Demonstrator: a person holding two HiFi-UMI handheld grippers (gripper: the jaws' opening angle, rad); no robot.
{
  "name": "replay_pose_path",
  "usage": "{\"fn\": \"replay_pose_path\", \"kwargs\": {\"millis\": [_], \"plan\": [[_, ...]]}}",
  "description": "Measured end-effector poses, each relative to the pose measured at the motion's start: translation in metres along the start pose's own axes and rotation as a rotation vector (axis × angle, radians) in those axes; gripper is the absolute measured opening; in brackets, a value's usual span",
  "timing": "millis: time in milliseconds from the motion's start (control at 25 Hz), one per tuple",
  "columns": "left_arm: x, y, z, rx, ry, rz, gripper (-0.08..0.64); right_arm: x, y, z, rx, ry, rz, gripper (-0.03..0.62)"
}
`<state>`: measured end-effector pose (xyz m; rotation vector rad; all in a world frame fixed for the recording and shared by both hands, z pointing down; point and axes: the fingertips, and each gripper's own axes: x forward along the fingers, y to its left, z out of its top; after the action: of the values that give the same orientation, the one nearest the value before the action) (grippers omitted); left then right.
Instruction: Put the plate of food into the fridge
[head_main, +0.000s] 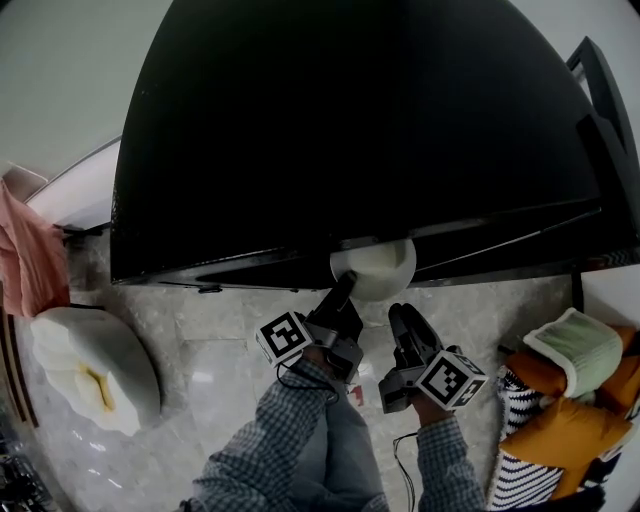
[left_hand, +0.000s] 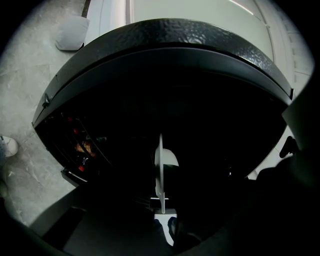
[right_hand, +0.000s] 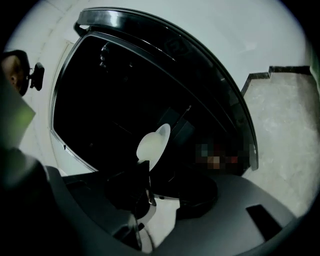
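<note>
A white plate with pale food on it sticks out of the dark opening of a black fridge. My left gripper is shut on the plate's near rim. In the left gripper view the plate shows edge-on between the jaws, with a pale mound of food on it. Just right of the plate and apart from it, my right gripper stands open with nothing between its fingers. Its own view shows the plate held by the left gripper before the dark interior.
The fridge door stands open at the right. Door shelves with small items show at the left. On the marble floor lie a white cushion-like thing, a pink cloth and orange and striped bundles.
</note>
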<state>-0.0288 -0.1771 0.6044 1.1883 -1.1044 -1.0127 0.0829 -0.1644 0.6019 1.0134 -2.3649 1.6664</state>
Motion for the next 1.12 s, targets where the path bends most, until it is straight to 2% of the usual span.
{"fn": "replay_pose_path", "kwargs": {"millis": [200, 360, 400, 480, 640, 800, 1040, 1120], "plan": [[0.002, 0.002, 0.0, 0.01, 0.001, 0.005, 0.034, 0.015, 0.008, -0.007, 0.072, 0.017, 0.047, 0.135], [0.003, 0.004, 0.001, 0.009, -0.001, 0.005, 0.034, 0.024, 0.011, -0.01, 0.084, 0.02, 0.065, 0.132], [0.003, 0.004, 0.002, 0.01, -0.002, 0.004, 0.034, 0.026, 0.01, -0.01, 0.094, 0.02, 0.069, 0.123], [0.004, 0.006, 0.003, 0.007, -0.001, 0.006, 0.034, 0.028, 0.011, -0.008, 0.123, 0.011, 0.082, 0.061], [0.004, 0.005, 0.004, 0.005, 0.013, -0.003, 0.034, 0.028, 0.016, -0.004, 0.183, -0.025, 0.103, 0.04], [0.009, 0.005, 0.003, 0.044, 0.041, 0.01, 0.034, 0.03, 0.013, -0.001, 0.257, -0.052, 0.11, 0.035], [0.008, 0.003, -0.002, 0.089, 0.105, 0.031, 0.037, 0.035, 0.012, 0.004, 0.264, -0.071, 0.097, 0.032], [0.009, 0.0, -0.004, 0.079, 0.108, 0.02, 0.037, 0.038, 0.01, 0.008, 0.256, -0.074, 0.093, 0.032]]}}
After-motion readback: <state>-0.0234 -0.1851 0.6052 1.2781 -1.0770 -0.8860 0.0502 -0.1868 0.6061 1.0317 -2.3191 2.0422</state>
